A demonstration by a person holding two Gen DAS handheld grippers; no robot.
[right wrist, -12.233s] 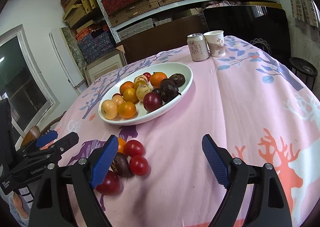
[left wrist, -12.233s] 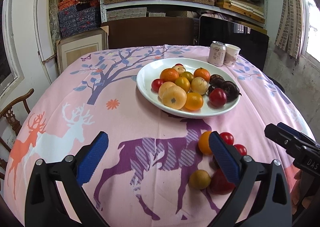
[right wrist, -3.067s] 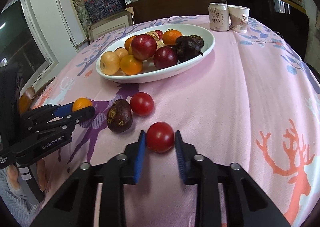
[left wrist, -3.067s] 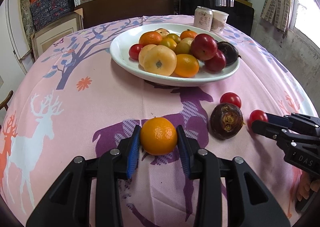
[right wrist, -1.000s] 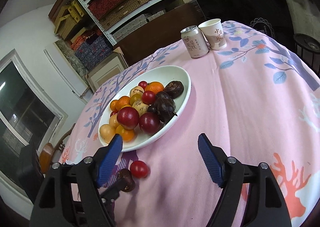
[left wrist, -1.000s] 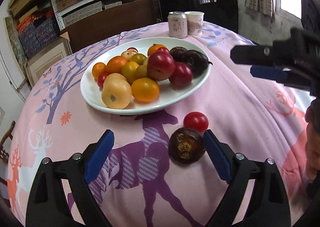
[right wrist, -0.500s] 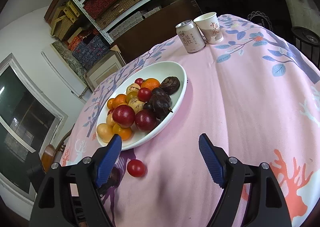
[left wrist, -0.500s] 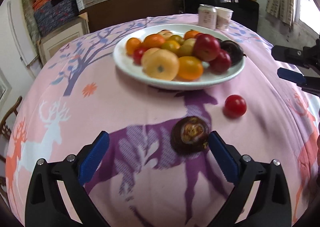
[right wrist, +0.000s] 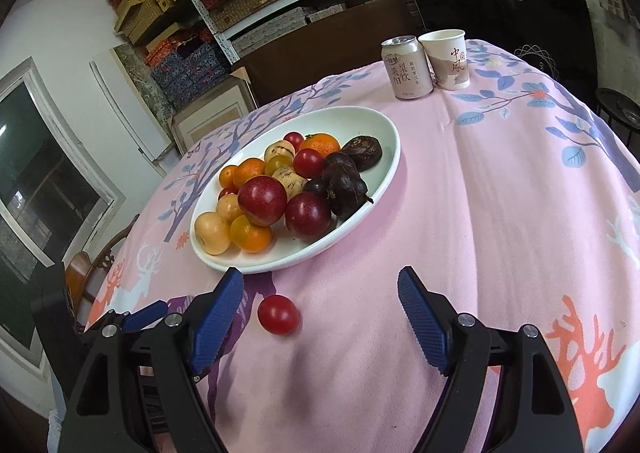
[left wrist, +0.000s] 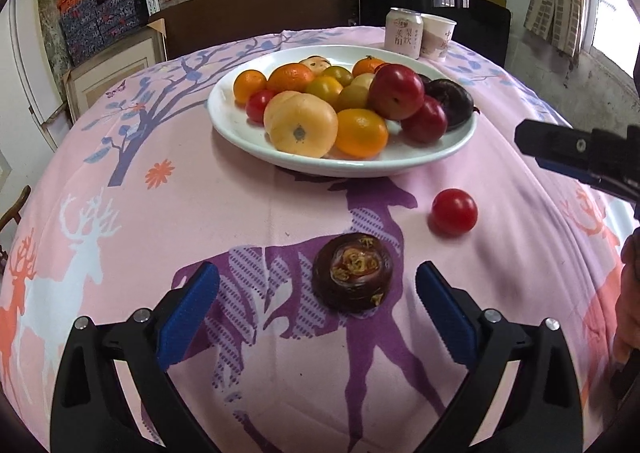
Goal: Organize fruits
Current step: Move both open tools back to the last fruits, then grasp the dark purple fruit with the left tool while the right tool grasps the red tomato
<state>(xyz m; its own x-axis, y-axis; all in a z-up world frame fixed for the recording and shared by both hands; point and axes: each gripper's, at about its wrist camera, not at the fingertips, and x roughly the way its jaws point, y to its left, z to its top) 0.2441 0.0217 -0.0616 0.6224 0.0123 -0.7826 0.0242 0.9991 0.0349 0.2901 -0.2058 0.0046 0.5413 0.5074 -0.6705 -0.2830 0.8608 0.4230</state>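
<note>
Hovering spread wide, the left gripper (left wrist: 318, 295) framed the dark round fruit (left wrist: 352, 272) lying between its jaws, untouched; the right gripper (right wrist: 320, 317), also spread and empty, stood farther off.

Dark fruit (left wrist: 352, 272) between open left gripper (left wrist: 318, 295) fingers (left wrist: 188, 309).
</note>
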